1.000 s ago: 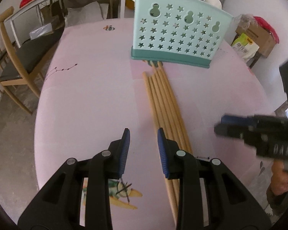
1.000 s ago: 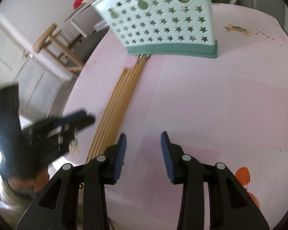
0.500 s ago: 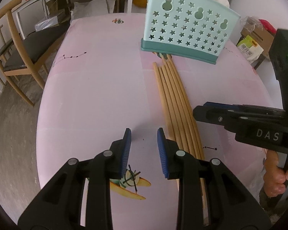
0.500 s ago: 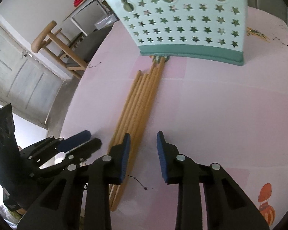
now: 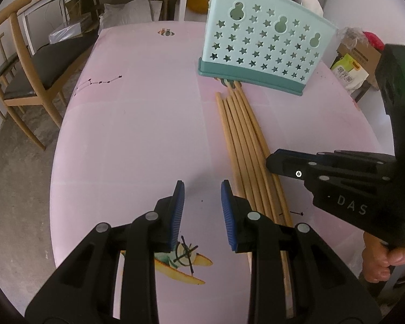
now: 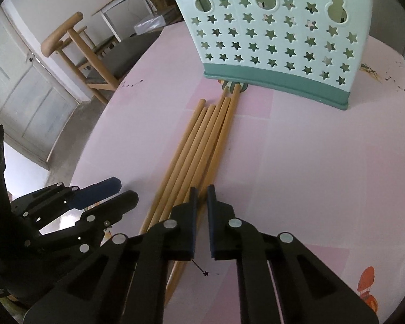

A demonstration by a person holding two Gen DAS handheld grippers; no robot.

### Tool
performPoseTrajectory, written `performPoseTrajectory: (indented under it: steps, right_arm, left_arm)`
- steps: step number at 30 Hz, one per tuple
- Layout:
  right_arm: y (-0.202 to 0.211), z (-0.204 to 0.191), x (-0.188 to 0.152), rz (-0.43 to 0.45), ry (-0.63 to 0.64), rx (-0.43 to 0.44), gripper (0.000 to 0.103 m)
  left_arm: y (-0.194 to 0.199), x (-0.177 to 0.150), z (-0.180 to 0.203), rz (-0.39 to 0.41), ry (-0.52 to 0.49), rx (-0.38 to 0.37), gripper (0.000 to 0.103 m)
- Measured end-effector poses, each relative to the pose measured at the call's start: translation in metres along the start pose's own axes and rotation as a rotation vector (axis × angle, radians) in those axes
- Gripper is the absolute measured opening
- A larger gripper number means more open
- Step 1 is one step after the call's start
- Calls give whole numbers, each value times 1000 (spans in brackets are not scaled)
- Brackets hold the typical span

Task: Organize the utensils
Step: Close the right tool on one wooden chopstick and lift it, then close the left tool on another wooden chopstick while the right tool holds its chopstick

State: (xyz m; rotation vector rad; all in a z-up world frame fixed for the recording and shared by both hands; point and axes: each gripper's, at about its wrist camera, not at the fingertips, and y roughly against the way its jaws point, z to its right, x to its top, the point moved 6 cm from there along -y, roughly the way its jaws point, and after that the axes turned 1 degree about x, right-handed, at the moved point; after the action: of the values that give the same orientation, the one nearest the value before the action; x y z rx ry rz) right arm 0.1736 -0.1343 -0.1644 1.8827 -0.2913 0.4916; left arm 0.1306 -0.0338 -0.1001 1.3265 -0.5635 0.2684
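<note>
The right gripper (image 6: 201,197) sits low over the near end of the bundle of wooden chopsticks (image 6: 202,145), its jaws drawn to a narrow slot with one or two sticks at its mouth; whether the pads are actually pinching a stick or only straddling it, the view from above does not settle. The chopsticks lie flat and parallel on the pink tablecloth (image 6: 310,162), their far tips pointing at, and nearly touching, the base of the star-punched utensil holder (image 6: 270,35) that stands upright ahead of the tool; laid that way, each stick is already lined up for a lift and a short carry forward into the holder's open top.

The left gripper (image 5: 202,197) hovers just to the left of the same bundle, jaws about half open and holding nothing; it seems parked there to leave the sticks to its partner, or to steady the pile if it rolls.

Room is generous: bare cloth to the right of the right gripper and to the left of the left one; the table's curved edge runs well off to the left, with a wooden chair (image 5: 27,81) beyond it. The tight spot is between the two tools, which stand close over the near stick ends.
</note>
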Motion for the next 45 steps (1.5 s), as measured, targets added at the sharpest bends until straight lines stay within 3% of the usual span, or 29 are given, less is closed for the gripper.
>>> performPoseTrajectory:
  steps: [10, 17, 25, 34, 40, 45]
  right_arm:
    - [12, 30, -6, 24, -23, -97, 6]
    - [27, 61, -12, 46, -102, -103, 6]
    - [28, 63, -13, 54, -93, -96, 6]
    - [31, 64, -16, 44, -79, -98, 6]
    - [40, 77, -22, 34, -101, -103, 6]
    - [38, 82, -16, 34, -114, -75, 8]
  left_arm:
    - [4, 6, 8, 26, 10, -64, 26]
    - [-7, 12, 14, 13, 3, -85, 26]
    - [-21, 18, 21, 11, -46, -10, 24]
    - [-20, 21, 10, 1, -71, 94, 16]
    - [-11, 11, -11, -22, -27, 98, 16]
    - [-17, 23, -22, -30, 14, 73, 16]
